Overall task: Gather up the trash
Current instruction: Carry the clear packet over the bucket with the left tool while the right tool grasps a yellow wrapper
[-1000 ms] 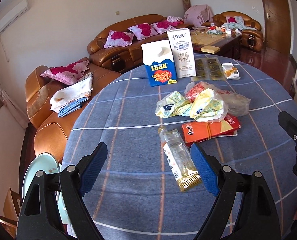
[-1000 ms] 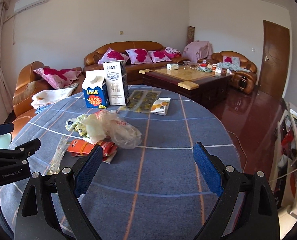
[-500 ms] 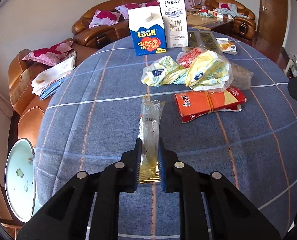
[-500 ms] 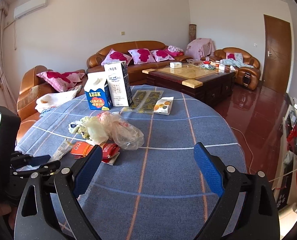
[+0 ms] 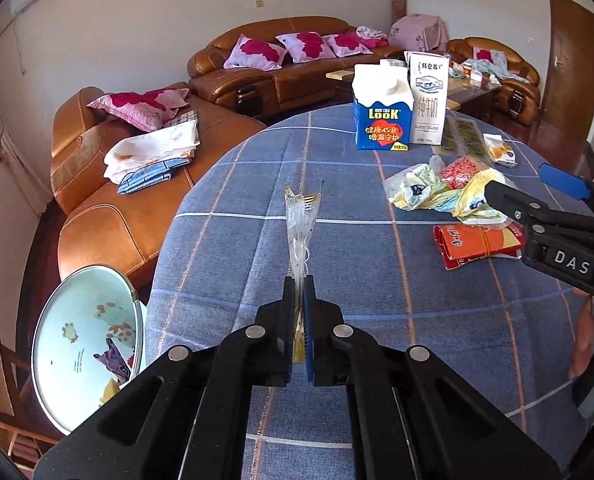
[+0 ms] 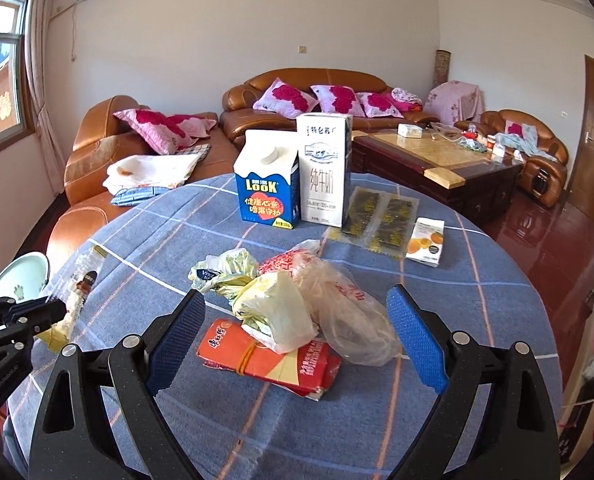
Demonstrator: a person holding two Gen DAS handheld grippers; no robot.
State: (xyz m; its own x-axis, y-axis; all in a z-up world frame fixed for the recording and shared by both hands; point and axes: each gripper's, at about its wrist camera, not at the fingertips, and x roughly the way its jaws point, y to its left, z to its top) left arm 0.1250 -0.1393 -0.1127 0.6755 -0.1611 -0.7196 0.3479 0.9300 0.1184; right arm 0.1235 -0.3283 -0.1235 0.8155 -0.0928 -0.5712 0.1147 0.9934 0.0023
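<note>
Left gripper (image 5: 298,330): your pads are clamped on the lower end of the clear wrapper (image 5: 301,222), which stands up edge-on, clear of the blue checked tablecloth (image 5: 337,160). Right gripper (image 6: 295,342): your jaws stand wide apart with nothing between them, poised over the crumpled plastic bags (image 6: 297,300) and the red packet (image 6: 265,360). Two cartons (image 6: 293,176) stand upright beyond them. A basin (image 5: 85,344) sits below the table edge on your left.

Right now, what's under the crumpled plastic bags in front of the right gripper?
The crumpled plastic bags lie partly on a red packet bound with a rubber band; its near end shows, its far end is covered. Anything else beneath the pile is hidden.
</note>
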